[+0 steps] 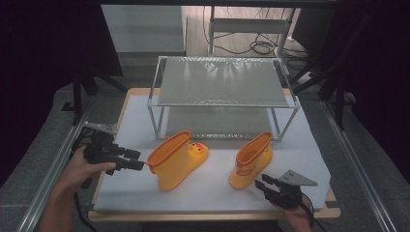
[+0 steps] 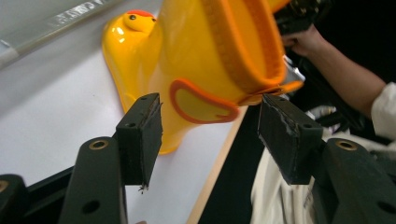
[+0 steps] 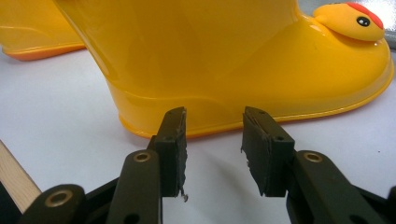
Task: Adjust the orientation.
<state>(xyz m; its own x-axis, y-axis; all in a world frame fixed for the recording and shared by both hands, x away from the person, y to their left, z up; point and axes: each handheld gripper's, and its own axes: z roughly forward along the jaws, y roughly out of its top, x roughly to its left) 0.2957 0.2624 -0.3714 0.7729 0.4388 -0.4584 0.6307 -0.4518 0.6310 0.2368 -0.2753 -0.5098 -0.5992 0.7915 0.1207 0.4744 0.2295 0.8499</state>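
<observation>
Nearest us, our right gripper (image 1: 265,185) sits low at the table's front edge, its jaws partly open with nothing between them, aimed at the heel of the right boot (image 1: 251,159). In the right gripper view that heel is just beyond the pads (image 3: 173,149), close but apart, so we judge this hand is lined up for a grip on the sole edge.

At the left, our left gripper (image 1: 138,160) has its jaws wide and holds nothing; it is level with the orange cuff of the left boot (image 1: 176,159). In the left gripper view the cuff's pull tab (image 2: 201,100) lies between the pads but past them, which looks like an approach to pinch the rim.

Both boots stand on the white mat (image 1: 121,193), toes pointing away from us, well apart from each other.

Behind them the rack (image 1: 222,79) stands empty, the likely place for the boots.
</observation>
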